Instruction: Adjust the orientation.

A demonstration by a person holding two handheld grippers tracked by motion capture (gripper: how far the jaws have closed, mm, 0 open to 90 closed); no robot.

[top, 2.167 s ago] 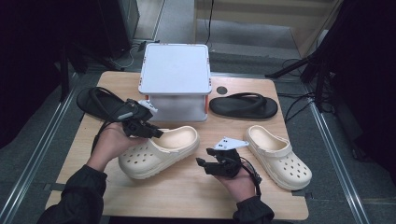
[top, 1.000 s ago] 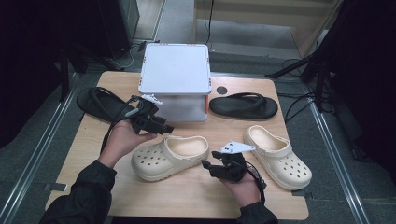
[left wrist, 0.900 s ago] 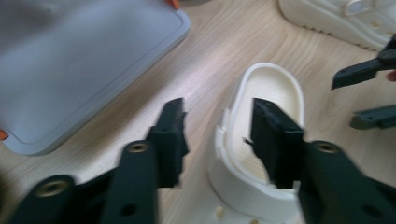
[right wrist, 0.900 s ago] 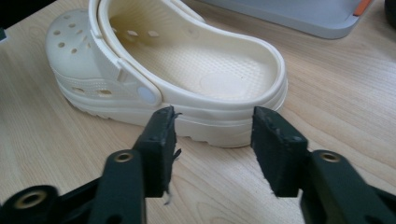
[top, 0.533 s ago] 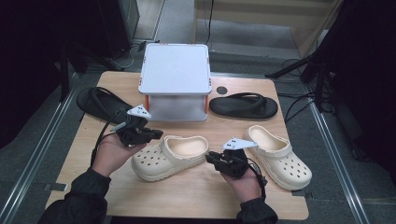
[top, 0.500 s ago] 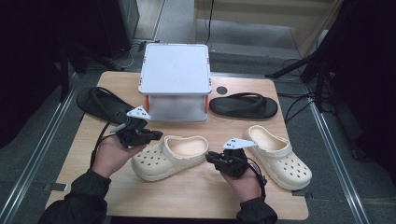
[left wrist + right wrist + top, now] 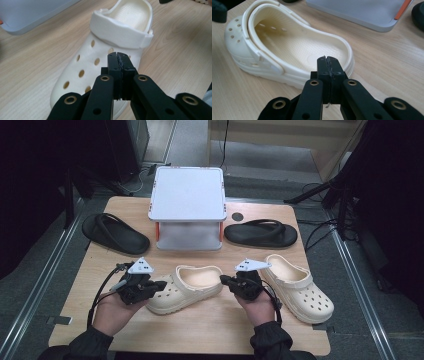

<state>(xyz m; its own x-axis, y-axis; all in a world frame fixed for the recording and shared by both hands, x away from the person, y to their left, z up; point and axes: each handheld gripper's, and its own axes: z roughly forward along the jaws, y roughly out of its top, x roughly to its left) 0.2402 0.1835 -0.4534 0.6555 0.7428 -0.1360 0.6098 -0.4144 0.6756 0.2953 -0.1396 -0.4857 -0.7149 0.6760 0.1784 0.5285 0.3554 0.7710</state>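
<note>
Nearest the person, two hands come up from the bottom edge of the high view, each carrying a tool. The left tool point(image 7: 161, 285) sits at the toe end of a cream clog point(image 7: 187, 287) that lies on its sole near the middle of the wooden worktop point(image 7: 210, 330); its jaws have just been closing and now stand pressed flat together with nothing between them, the tips over the perforated toe as the left gripper view shows. The right tool point(image 7: 224, 280) is at the heel end of the same clog, its jaws likewise just closed on each other and empty, tips at the heel rim in the right gripper view. Just right of that hand lies a second cream clog point(image 7: 299, 287), angled, apart from the first. Farther back, a black sandal point(image 7: 115, 233) rests at the left and another black sandal point(image 7: 260, 233) at the right, with a white two-tier rack point(image 7: 188, 195) standing between them at the far edge.
</note>
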